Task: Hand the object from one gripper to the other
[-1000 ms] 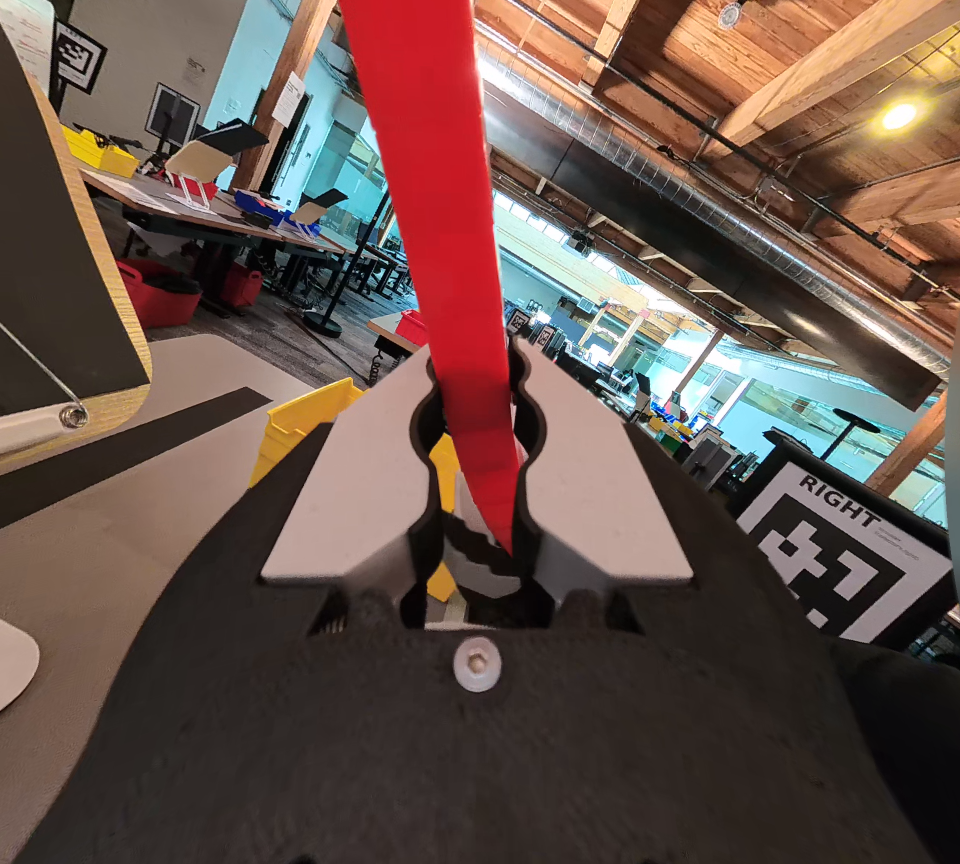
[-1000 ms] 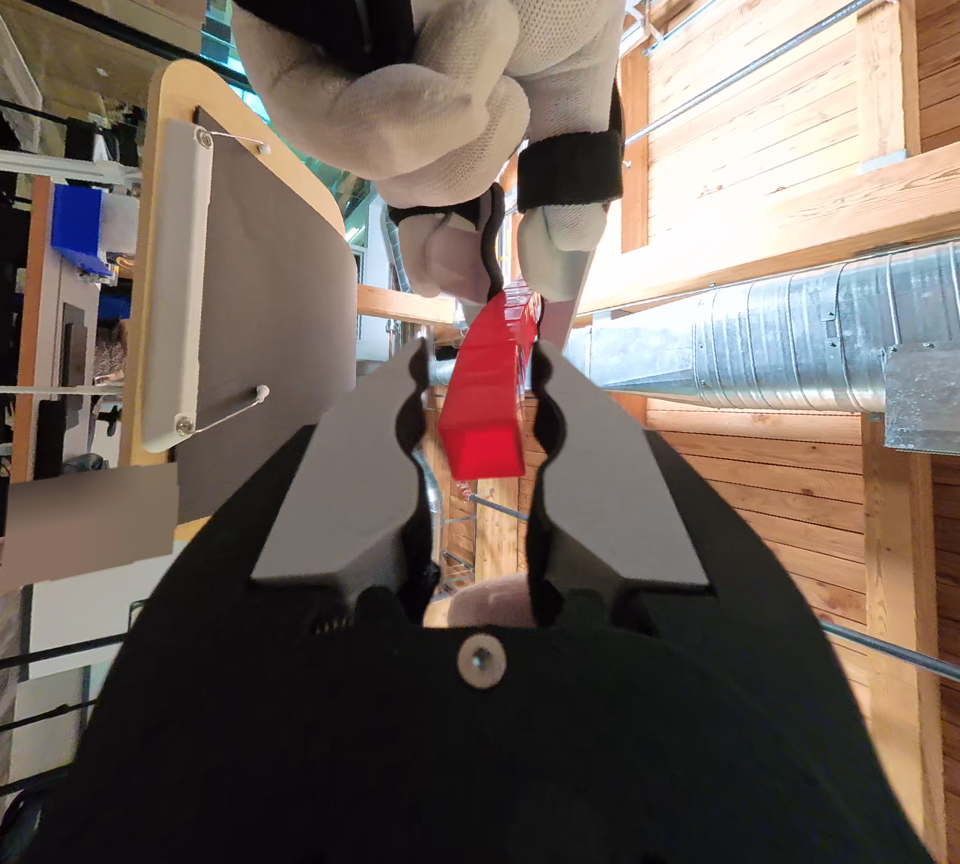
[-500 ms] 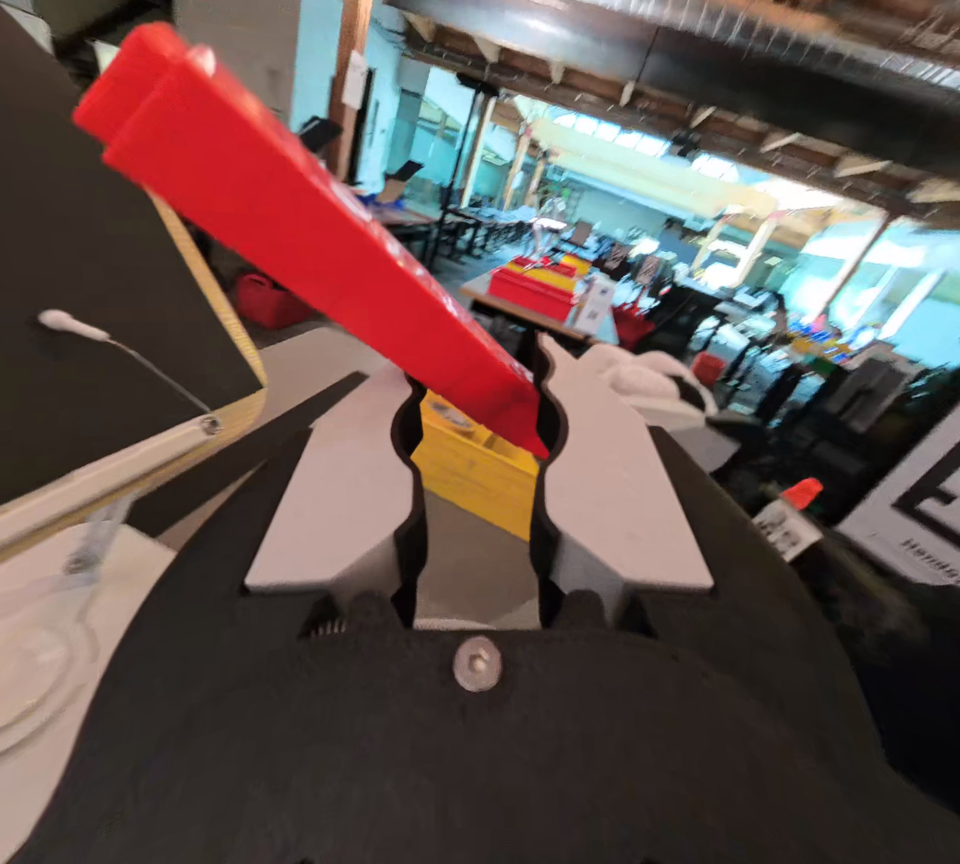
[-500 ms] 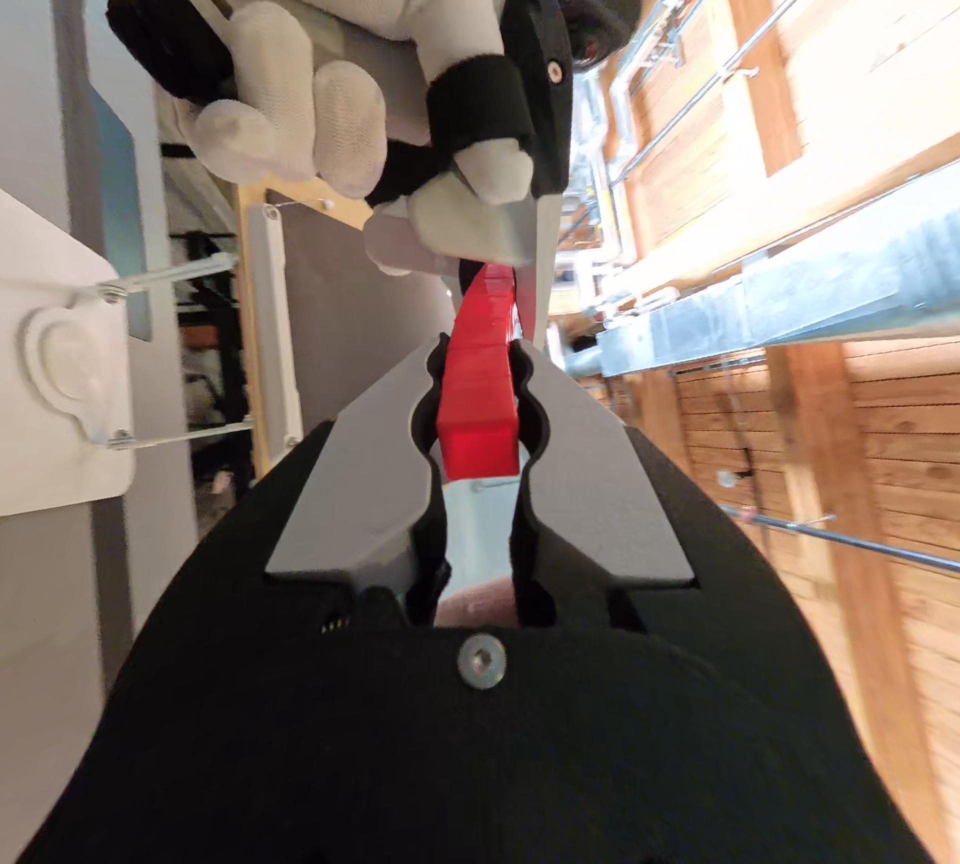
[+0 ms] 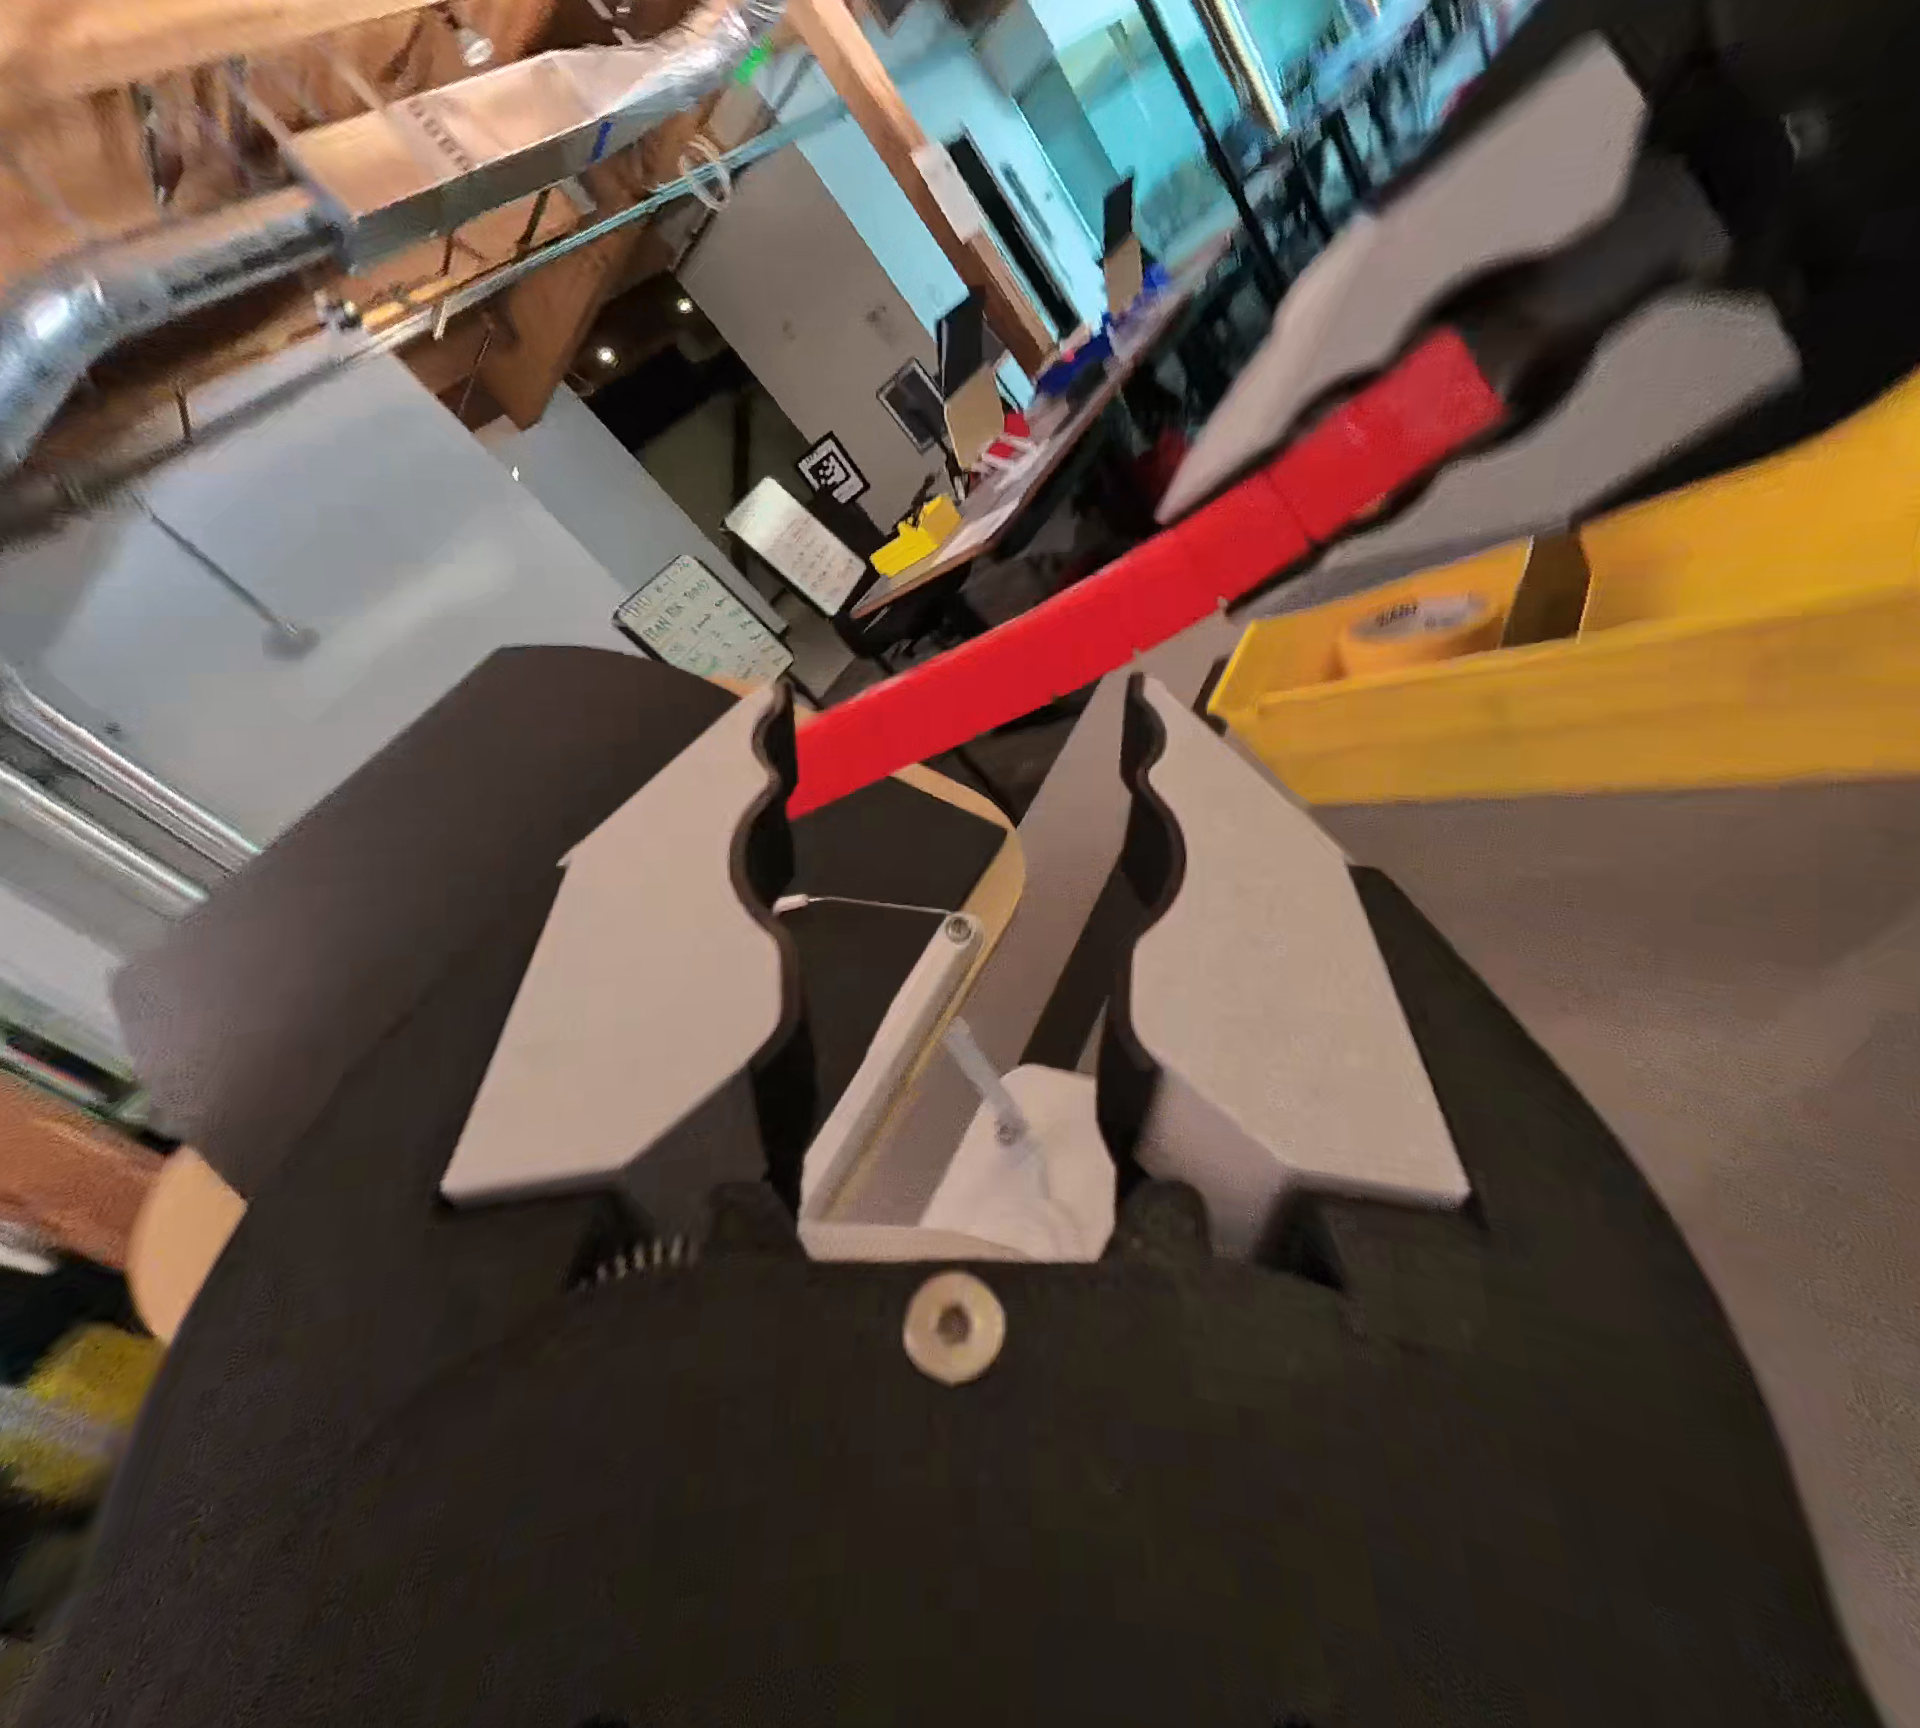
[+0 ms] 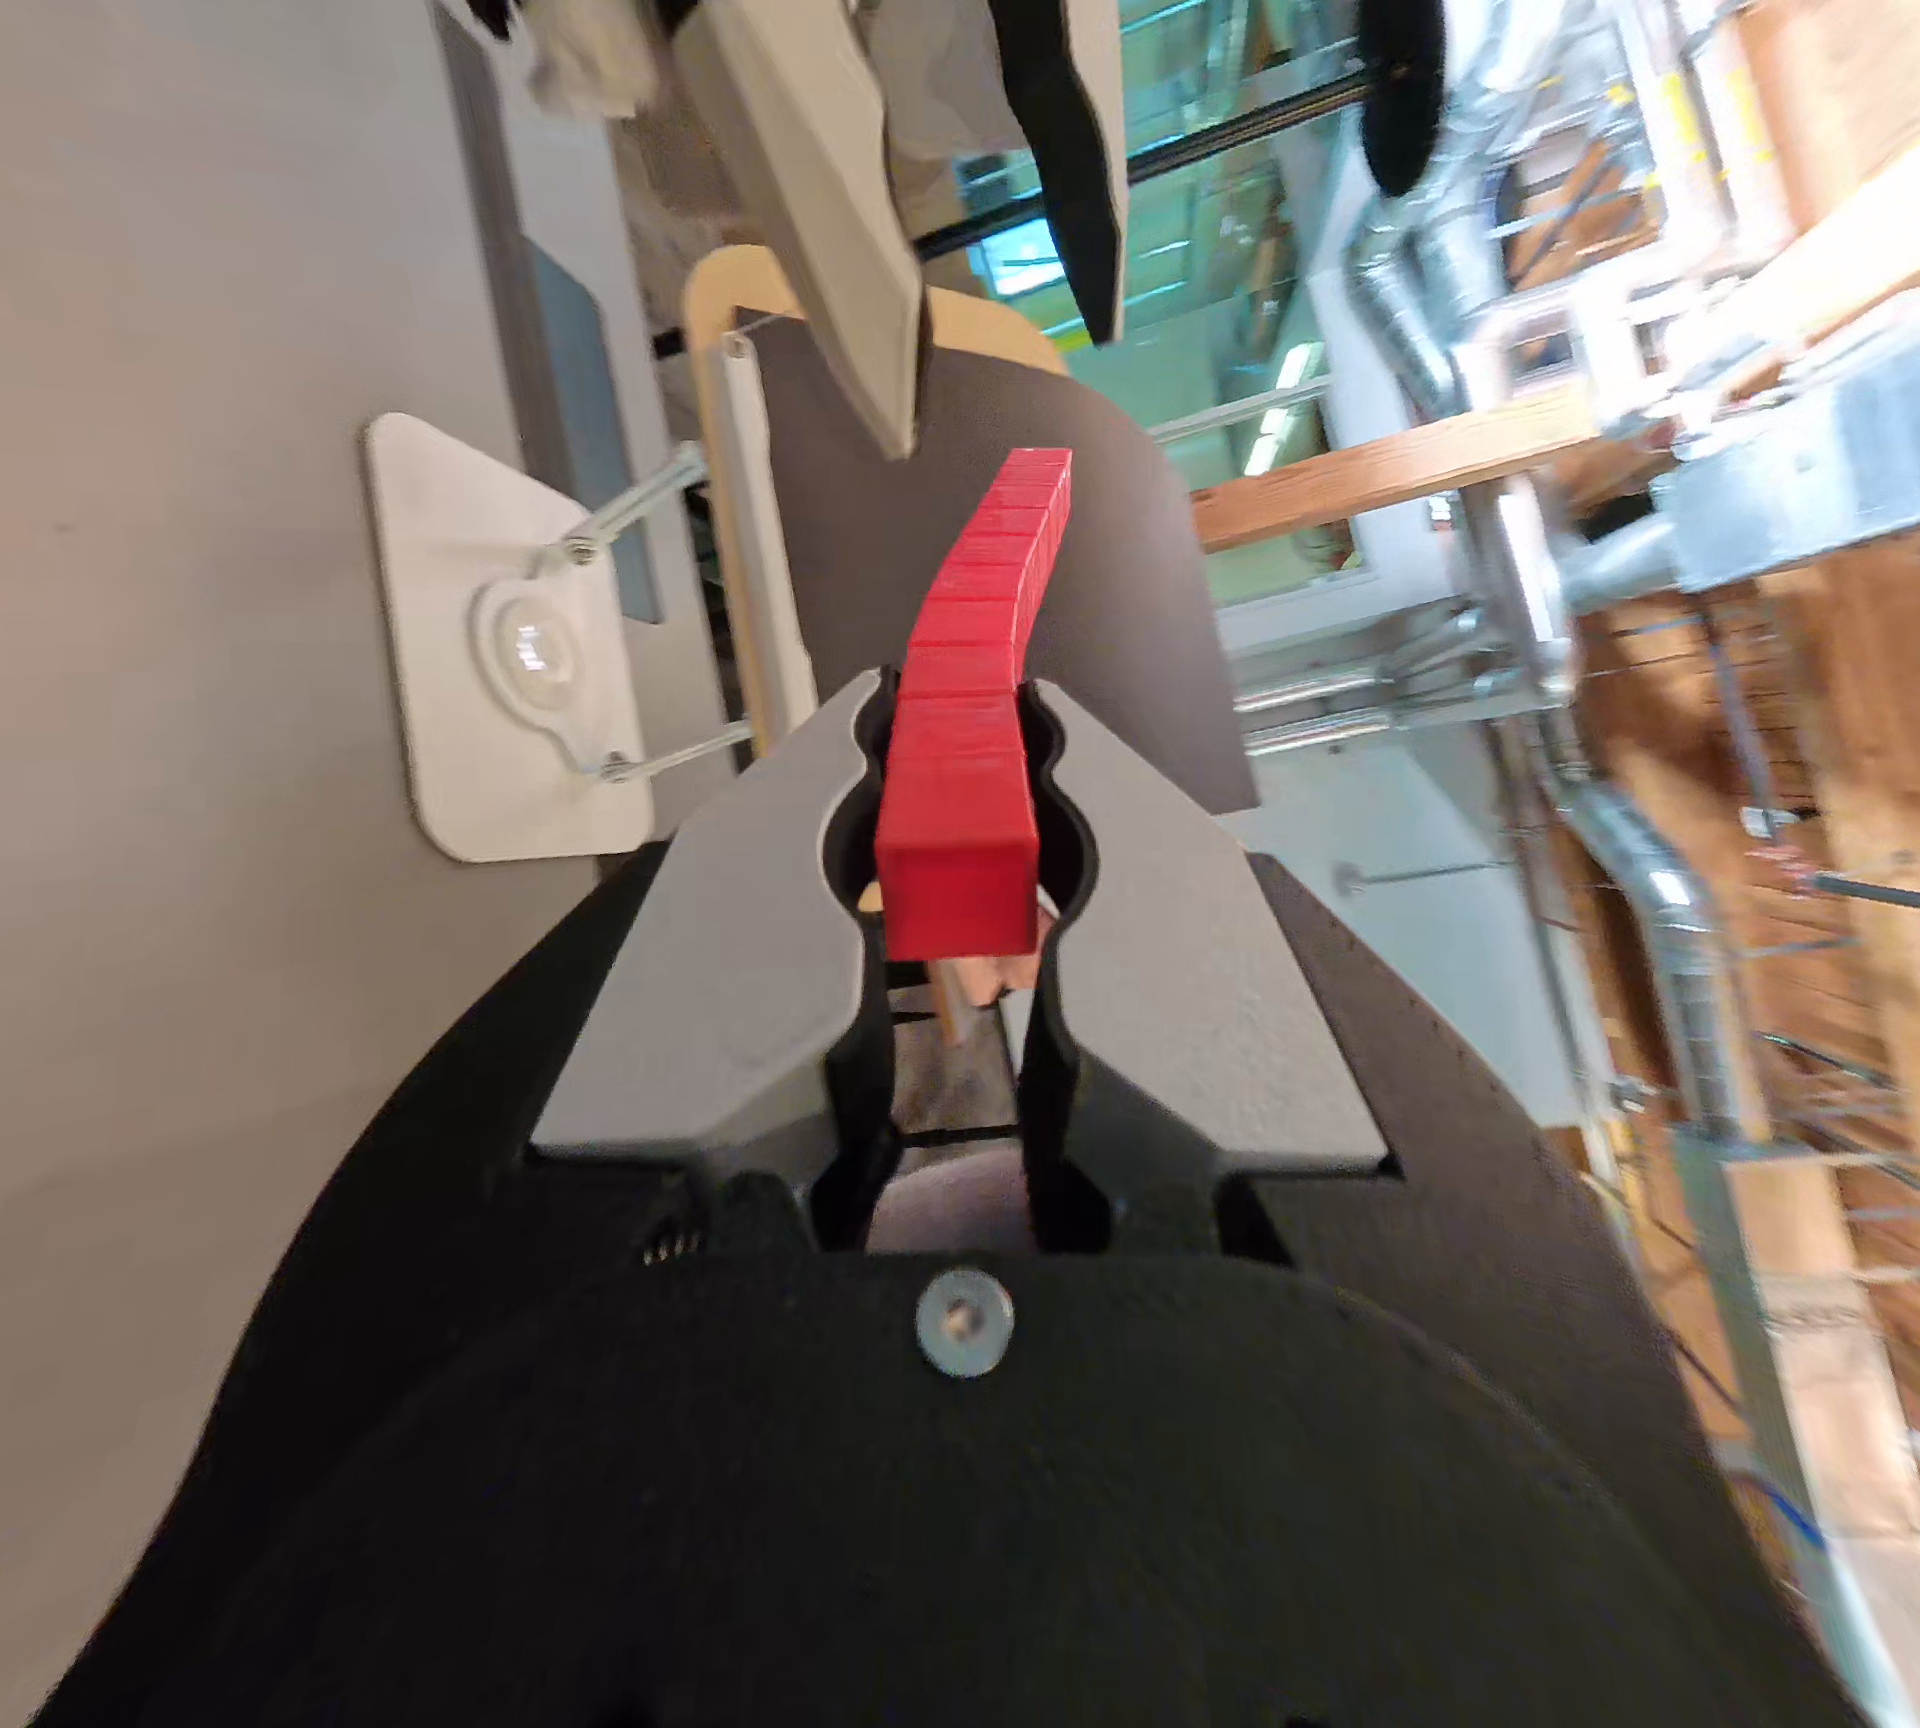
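Observation:
A long red bar (image 6: 971,743) made of joined blocks is clamped between the fingers of my right gripper (image 6: 958,691), its free end pointing away. My left gripper (image 5: 956,712) is open and empty; the red bar (image 5: 1091,618) passes just beyond its fingertips without touching them. In the left wrist view my right gripper (image 5: 1455,390) shows at upper right, shut on the bar's far end. In the right wrist view my left gripper (image 6: 997,390) shows at the top, open, a little off the bar's free end.
A yellow bin (image 5: 1558,681) with a roll of tape (image 5: 1418,629) stands on the grey table (image 5: 1610,1003) at right. A dark board with a tan rim (image 6: 1091,556) on a white base (image 6: 488,639) stands ahead. Wooden beams and metal ducts run overhead.
My left gripper has opened, let go of the red bar and drawn back from it. My right gripper has closed on the bar and now holds it alone. Both views have swung round.

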`<state>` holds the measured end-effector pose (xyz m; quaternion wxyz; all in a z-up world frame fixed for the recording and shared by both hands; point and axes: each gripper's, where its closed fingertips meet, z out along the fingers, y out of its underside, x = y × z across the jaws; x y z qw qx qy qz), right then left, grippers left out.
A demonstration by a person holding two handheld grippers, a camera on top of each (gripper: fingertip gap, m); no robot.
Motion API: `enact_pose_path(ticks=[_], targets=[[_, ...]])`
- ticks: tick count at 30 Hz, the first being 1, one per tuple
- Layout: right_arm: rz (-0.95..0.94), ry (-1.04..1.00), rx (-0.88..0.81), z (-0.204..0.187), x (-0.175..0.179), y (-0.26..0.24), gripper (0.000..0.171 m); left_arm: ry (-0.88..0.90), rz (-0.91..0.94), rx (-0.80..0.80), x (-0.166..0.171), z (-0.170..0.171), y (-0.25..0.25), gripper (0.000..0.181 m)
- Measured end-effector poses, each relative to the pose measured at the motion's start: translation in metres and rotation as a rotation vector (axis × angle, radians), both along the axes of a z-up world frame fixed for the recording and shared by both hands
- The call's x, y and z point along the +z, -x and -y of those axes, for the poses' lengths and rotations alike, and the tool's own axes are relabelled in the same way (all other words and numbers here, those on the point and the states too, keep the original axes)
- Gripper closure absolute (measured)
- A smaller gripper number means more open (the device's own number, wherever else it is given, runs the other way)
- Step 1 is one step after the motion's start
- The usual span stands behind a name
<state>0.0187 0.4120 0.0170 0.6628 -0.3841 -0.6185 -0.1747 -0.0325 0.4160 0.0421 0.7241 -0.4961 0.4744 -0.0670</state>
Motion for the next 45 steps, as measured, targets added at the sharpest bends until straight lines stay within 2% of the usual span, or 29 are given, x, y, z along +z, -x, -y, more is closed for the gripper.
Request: enact_pose_path(ticks=[6,7,8,9,10,13,15,16,18,22,24,27,31,33,38,41,43,45], targets=[[0.114,0.154,0.113,0.025,-0.023,0.002,0.151,-0.158,-0.336,0.035,-0.05,0.004,-0.044,0.118],[0.123,0.161,0.124,0.028,-0.024,0.002,0.151,-0.167,-0.381,0.046,-0.059,0.002,-0.048,0.122],[0.133,0.177,0.138,0.032,-0.026,0.003,0.151,-0.185,-0.408,0.082,-0.063,-0.003,-0.049,0.135],[0.138,0.189,0.143,0.033,-0.027,0.003,0.151,-0.187,-0.431,0.106,-0.068,-0.007,-0.049,0.155],[0.141,0.191,0.14,0.033,-0.028,0.002,0.151,-0.178,-0.452,0.088,-0.074,-0.006,-0.052,0.16],[0.092,0.14,0.115,0.028,-0.018,0.004,0.148,-0.163,-0.392,0.099,-0.07,-0.01,-0.052,0.16],[0.033,0.046,0.075,0.022,-0.003,0.005,0.128,-0.12,-0.355,0.12,-0.066,-0.014,-0.048,0.161],[0.005,-0.013,0.053,0.02,0.007,0.005,0.113,-0.08,-0.304,0.123,-0.062,-0.016,-0.045,0.161],[-0.048,-0.12,0.017,0.02,0.025,0.002,0.098,0.032,-0.144,0.086,-0.05,-0.019,-0.039,0.161],[-0.057,-0.271,0.002,0.028,0.038,0.007,0.095,0.347,0.28,-0.121,-0.019,-0.018,-0.022,0.16],[0.007,-0.369,-0.008,0.027,0.03,0.017,0.096,0.487,0.467,-0.222,-0.005,-0.02,-0.008,0.16],[0.086,-0.553,-0.016,0.025,0.011,0.042,0.077,0.637,0.687,-0.369,0.012,-0.02,0.011,0.161],[0.178,-0.649,-0.016,0.013,-0.026,0.069,0.07,0.767,0.808,-0.451,0.019,-0.021,0.022,0.16],[0.169,-0.675,-0.043,0.006,-0.032,0.072,0.069,0.806,0.822,-0.483,0.021,-0.018,0.021,0.16],[0.028,-0.785,-0.103,0.009,-0.011,0.066,0.075,0.878,0.824,-0.565,0.028,0.0,0.004,0.161],[0.022,-0.83,-0.098,0.011,-0.008,0.062,0.097,0.925,0.788,-0.603,0.024,0.011,-0.014,0.161],[0.016,-0.853,-0.078,0.016,-0.007,0.06,0.12,0.939,0.749,-0.607,0.02,0.015,-0.023,0.16],[0.024,-0.837,-0.071,0.018,-0.006,0.058,0.132,0.959,0.749,-0.591,0.015,0.011,-0.024,0.16]])
